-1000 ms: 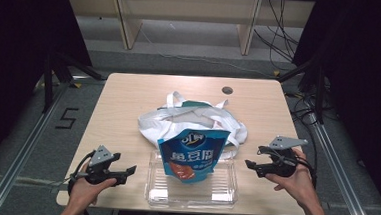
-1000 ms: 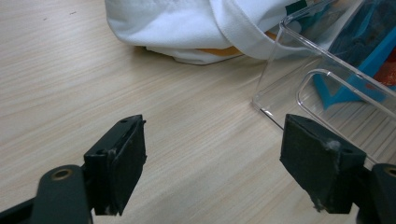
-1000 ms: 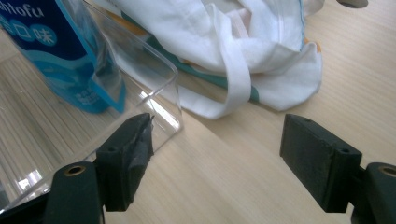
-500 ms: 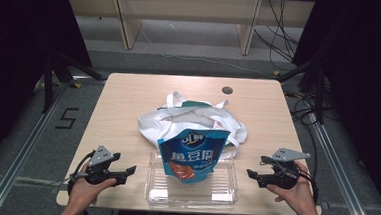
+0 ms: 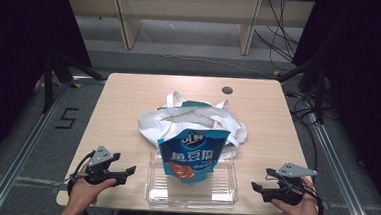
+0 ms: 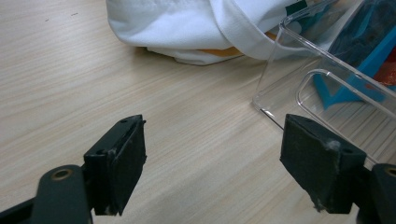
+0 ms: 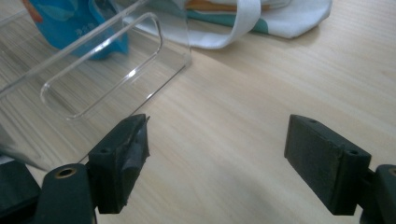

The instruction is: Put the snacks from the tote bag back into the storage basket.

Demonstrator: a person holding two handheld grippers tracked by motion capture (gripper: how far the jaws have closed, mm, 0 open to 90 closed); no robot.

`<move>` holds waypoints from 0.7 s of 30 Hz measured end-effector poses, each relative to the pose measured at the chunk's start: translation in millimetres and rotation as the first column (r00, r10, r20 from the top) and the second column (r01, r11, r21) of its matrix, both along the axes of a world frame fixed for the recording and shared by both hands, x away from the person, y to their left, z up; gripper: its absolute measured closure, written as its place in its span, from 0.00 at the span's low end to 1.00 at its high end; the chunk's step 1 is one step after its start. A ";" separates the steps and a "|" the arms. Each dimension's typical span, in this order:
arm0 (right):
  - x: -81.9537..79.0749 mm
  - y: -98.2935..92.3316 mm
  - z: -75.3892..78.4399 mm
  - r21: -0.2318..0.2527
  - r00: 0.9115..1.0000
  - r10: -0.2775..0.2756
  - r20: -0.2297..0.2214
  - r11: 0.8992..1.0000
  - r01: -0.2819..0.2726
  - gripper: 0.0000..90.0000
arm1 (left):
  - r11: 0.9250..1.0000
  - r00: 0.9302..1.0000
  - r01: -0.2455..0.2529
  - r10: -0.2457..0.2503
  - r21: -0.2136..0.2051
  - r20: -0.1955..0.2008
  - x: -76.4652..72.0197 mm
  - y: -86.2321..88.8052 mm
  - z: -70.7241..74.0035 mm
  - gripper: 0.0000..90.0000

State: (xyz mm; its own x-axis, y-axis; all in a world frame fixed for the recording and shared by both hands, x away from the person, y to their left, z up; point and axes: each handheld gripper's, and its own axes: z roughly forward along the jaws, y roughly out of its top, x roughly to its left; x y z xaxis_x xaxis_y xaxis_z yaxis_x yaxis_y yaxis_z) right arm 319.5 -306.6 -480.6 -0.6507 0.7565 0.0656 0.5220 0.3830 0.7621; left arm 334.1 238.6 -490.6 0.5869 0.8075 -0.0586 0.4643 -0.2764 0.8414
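Your table (image 5: 129, 98) carries a white tote bag (image 5: 192, 122) at its middle. Just in front sits a clear plastic bin (image 5: 223, 192), and the blue snack pouch (image 5: 191, 155) stands in it, seemingly leaning back on the bag. Your left gripper (image 5: 129, 170) and right gripper (image 5: 255, 186) flank the bin, jaws apart and holding nothing.

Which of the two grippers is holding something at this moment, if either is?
Neither: the left gripper and the right gripper both have jaws spread wide over bare table, beside the clear bin.
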 end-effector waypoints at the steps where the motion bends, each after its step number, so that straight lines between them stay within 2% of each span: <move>1: -2.4 -0.2 -1.2 0.010 1.000 -0.008 -0.007 1.000 0.008 0.25 | 1.000 1.000 -0.004 0.004 0.001 -0.001 -0.2 -0.1 0.0 0.24; 2: -4.6 0.1 -2.1 0.017 1.000 -0.011 -0.019 1.000 0.011 0.25 | 1.000 1.000 -0.003 0.003 0.006 0.000 -0.2 -0.1 0.0 0.24; 3: -5.3 -1.3 -4.8 0.013 1.000 -0.005 -0.013 1.000 0.006 0.24 | 1.000 1.000 -0.012 0.012 -0.008 -0.008 -0.7 -1.1 -0.7 0.24; 7: -11.9 -1.9 -10.5 -0.010 1.000 -0.016 -0.017 1.000 0.016 0.25 | 1.000 1.000 -0.012 0.011 -0.005 -0.015 -0.7 -1.2 -1.0 0.24; 8: -12.7 -2.4 -11.1 -0.019 1.000 -0.014 -0.005 1.000 0.014 0.25 | 1.000 1.000 -0.012 0.012 0.004 -0.012 -0.7 -1.0 -0.8 0.24; 9: -16.8 0.4 -11.7 -0.001 0.998 -0.034 -0.046 0.999 0.034 0.25 | 1.000 1.000 -0.009 0.009 -0.003 -0.014 -0.4 -1.2 -1.1 0.24; 10: -14.8 -1.6 -12.6 -0.018 1.000 -0.005 -0.016 1.000 0.004 0.24 | 1.000 1.000 -0.010 0.009 -0.001 -0.013 -0.4 -1.3 -1.2 0.24; 12: -17.6 -0.1 -12.5 -0.016 0.999 -0.023 -0.037 1.000 0.022 0.24 | 1.000 1.000 -0.001 0.001 0.000 -0.006 0.2 -1.5 -1.3 0.24; 13: -16.3 0.0 -13.6 -0.017 1.000 -0.018 -0.015 1.000 0.017 0.24 | 1.000 1.000 -0.006 0.006 0.000 -0.012 -0.3 -1.6 -1.2 0.24; 16: -14.9 -1.3 -12.5 -0.037 1.000 -0.007 -0.002 0.999 0.007 0.24 | 1.000 1.000 -0.009 0.009 0.006 -0.012 -0.6 -1.8 -1.3 0.24; 20: -14.2 -1.5 -13.6 -0.024 1.000 -0.008 -0.017 1.000 0.008 0.24 | 1.000 1.000 -0.009 0.009 0.002 -0.012 -0.3 -2.0 -1.5 0.24; 21: -15.3 -0.9 -13.8 -0.025 1.000 -0.029 -0.013 0.999 0.028 0.24 | 1.000 1.000 -0.013 0.013 -0.001 -0.015 -0.5 -2.2 -1.6 0.24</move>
